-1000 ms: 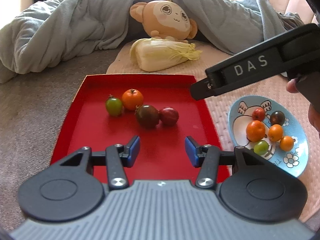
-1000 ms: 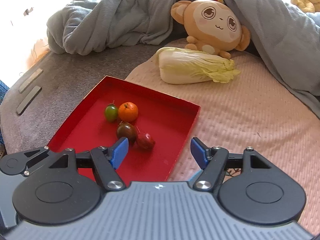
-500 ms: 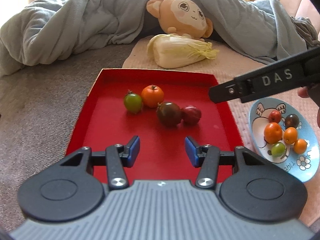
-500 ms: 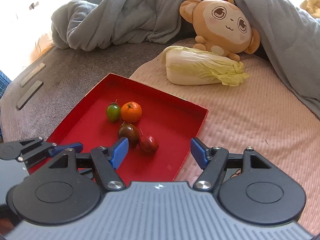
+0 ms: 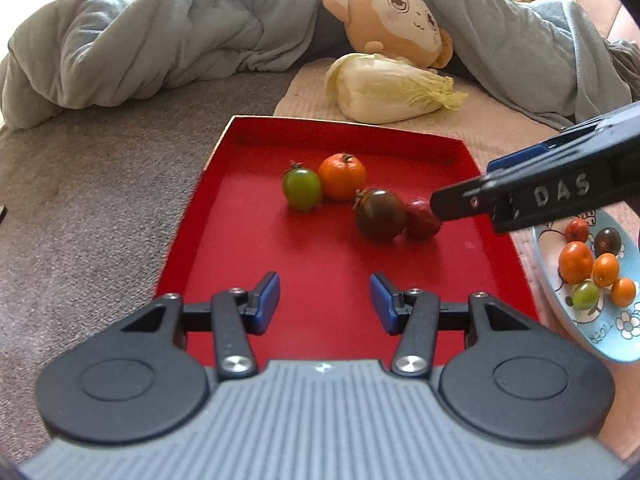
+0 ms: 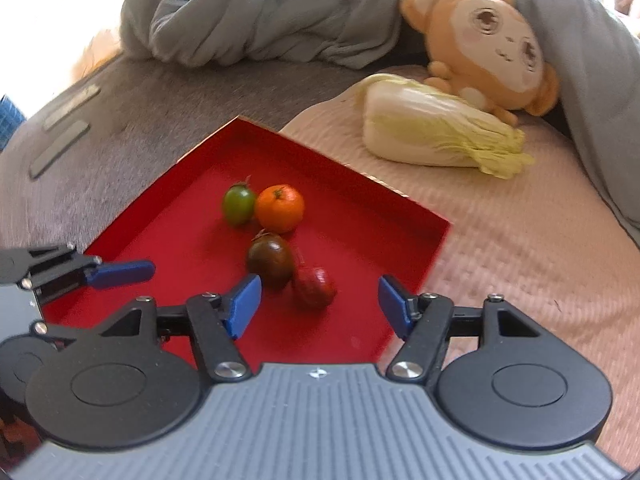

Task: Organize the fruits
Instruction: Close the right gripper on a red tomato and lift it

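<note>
Hiding part of red tomato (image 5: 420,222), right hand-held gripper (image 6: 318,304) closing around it untouched, nearer than before, left hand-held gripper (image 5: 324,300) open, blue plate (image 5: 608,336) cropped.

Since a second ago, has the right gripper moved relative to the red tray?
Yes. In the left wrist view the right gripper has come down from beyond the red tray's far right corner to the small red tomato inside it.

A rumpled grey-blue duvet (image 5: 168,36) heaps across the back, draped over a tan monkey plush (image 6: 492,48). Just in front of the plush lies a pale cabbage (image 5: 388,88), on a pink ribbed mat (image 6: 532,240). A grey carpeted surface (image 5: 80,208) spreads to the left. Bright daylight washes out the top left corner.
</note>
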`<state>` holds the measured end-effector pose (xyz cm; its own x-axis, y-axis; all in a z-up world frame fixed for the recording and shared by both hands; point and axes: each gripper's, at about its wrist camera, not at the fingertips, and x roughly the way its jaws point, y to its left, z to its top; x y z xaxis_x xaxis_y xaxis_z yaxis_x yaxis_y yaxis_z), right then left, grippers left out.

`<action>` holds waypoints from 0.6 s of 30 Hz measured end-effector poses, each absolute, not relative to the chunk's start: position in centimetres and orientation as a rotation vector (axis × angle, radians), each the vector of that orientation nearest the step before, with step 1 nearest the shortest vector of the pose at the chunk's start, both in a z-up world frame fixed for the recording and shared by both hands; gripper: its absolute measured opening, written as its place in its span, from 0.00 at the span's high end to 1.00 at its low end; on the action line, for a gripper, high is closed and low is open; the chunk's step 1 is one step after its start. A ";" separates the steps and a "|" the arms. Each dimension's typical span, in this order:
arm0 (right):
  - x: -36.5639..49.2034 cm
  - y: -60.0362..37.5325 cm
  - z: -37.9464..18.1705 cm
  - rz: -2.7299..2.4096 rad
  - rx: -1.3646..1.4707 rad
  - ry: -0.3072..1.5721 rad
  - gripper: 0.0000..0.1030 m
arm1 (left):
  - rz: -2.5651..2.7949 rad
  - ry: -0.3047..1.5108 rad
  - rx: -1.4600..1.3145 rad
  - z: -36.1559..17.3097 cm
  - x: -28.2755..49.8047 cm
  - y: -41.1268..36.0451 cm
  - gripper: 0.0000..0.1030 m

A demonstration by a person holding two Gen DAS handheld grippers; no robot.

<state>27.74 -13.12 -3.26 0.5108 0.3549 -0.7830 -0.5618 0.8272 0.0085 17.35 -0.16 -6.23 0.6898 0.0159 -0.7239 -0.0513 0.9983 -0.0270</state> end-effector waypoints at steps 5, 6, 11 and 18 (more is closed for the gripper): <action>27.9 -11.5 -4.9 0.542 -0.377 0.909 0.41 | 0.049 0.815 -0.052 -6.4 17.3 0.9 0.49; 28.0 -11.4 -5.1 0.539 -0.384 0.916 0.43 | 0.052 0.815 -0.054 -6.5 17.3 1.0 0.49; 28.6 -10.8 -6.3 0.529 -0.422 0.933 0.48 | 0.057 0.820 -0.061 -6.7 17.3 1.7 0.49; 29.1 -9.8 -7.4 0.529 -0.453 0.938 0.58 | 0.060 0.820 -0.067 -6.8 17.4 2.2 0.49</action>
